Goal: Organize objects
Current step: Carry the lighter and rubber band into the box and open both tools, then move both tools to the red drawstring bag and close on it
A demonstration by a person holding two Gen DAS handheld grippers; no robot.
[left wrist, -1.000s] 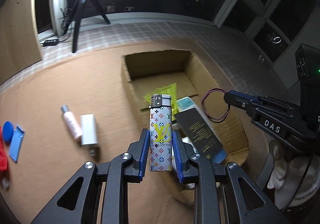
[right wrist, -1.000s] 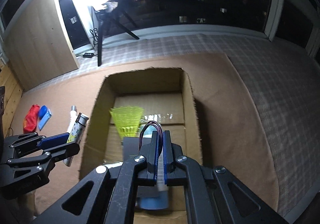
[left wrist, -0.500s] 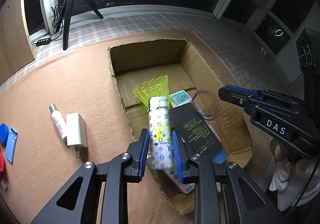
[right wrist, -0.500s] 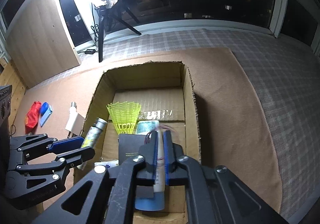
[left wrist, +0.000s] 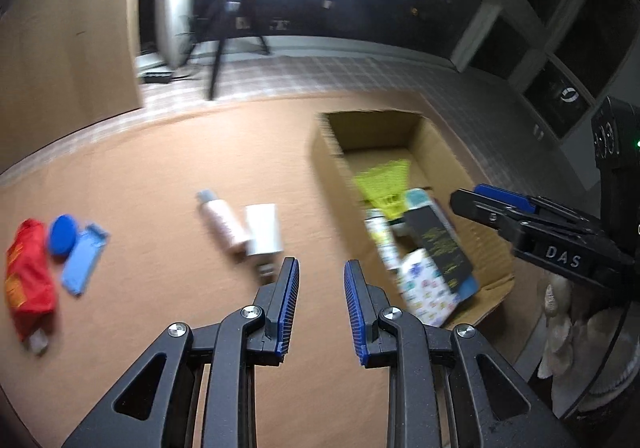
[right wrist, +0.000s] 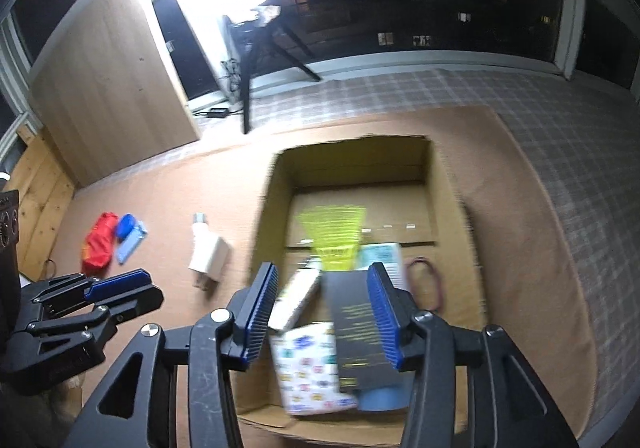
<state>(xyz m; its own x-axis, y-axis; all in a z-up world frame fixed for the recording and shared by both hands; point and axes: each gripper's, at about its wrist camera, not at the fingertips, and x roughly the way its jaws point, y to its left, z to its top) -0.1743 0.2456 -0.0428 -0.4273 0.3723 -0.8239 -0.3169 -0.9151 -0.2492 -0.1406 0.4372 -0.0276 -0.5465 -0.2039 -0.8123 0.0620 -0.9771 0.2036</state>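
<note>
Both claws tilt downward, left claw [left wrist: 320, 264] parted and empty, right claw [right wrist: 322, 272] opening empty above box [right wrist: 352, 163].

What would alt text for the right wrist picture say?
A gripper with blue pads, jaws opening and empty, hangs over a cardboard box holding a yellow shuttlecock, a black card and a patterned lighter. On the brown mat to the left lie a white charger and a red pouch.
</note>
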